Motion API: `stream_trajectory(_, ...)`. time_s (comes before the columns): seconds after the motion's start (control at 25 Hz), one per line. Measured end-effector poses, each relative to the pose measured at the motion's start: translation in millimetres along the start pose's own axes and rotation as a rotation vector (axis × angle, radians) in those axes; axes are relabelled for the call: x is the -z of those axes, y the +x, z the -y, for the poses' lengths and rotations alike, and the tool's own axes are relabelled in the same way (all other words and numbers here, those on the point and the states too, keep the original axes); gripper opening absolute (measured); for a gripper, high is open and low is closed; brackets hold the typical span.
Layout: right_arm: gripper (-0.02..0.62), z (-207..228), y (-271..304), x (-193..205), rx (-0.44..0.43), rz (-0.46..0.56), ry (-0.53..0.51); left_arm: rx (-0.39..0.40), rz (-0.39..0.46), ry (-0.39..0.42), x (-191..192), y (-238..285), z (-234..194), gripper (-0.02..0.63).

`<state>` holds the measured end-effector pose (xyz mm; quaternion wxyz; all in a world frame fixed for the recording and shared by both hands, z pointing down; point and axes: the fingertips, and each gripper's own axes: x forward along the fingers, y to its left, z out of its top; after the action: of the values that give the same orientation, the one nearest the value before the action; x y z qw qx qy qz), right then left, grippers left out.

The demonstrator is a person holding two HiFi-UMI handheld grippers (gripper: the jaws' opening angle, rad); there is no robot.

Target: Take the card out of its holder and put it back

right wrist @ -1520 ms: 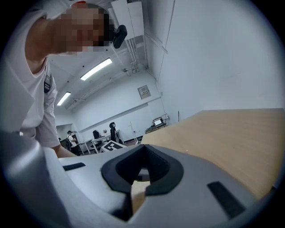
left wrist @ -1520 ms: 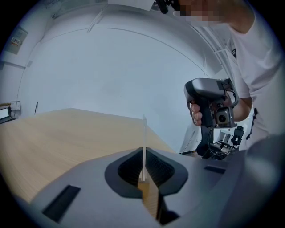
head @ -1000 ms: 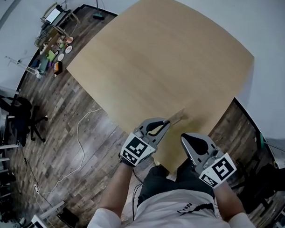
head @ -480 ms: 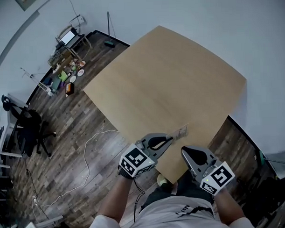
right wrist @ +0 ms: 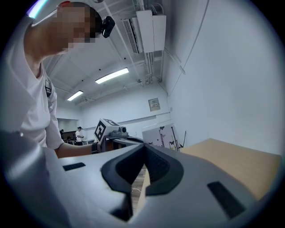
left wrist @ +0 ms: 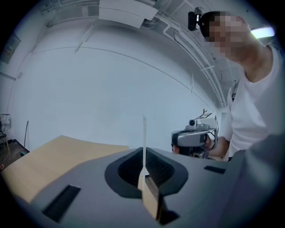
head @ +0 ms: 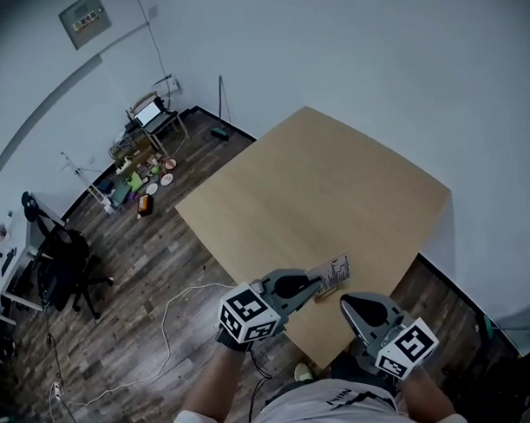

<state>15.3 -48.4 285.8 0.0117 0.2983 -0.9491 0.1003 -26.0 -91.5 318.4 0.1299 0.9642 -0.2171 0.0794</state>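
Observation:
My left gripper [head: 313,283] is shut on a small wooden card holder [head: 325,293] at the near edge of the table [head: 316,187]. A white printed card [head: 335,271] stands in the holder. In the left gripper view the card [left wrist: 144,142] shows edge-on as a thin white line rising between the jaws. The wooden holder [left wrist: 152,198] is clamped below it. My right gripper [head: 347,303] hovers just right of the holder, shut with nothing in it. In the right gripper view its jaws meet [right wrist: 144,149] over the table edge.
The light wooden table stands against a white wall [head: 399,80]. A white cable [head: 165,327] lies on the dark plank floor to the left. An office chair [head: 63,270] and small clutter [head: 142,171] are far off at the left.
The head view has tilted up and shows more wall and room. My left gripper keeps its hold, and the card's printed face now shows more. The right gripper stays beside it.

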Motion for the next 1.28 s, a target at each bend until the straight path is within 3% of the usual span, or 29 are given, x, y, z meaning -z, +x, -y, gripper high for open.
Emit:
stream_trajectory(0.96,0.012,-19.5,-20.8,-33.8,-0.011,0.033,-0.053,-0.001,0.021,0.031,-20.7,-4.7,30.9,0.025)
stream_trajectory(1.28,0.012,14.1,-19.4,-3.2,0.018,0.012,0.013,0.004,-0.032,-0.006,27.7,21.9,0.7,0.025)
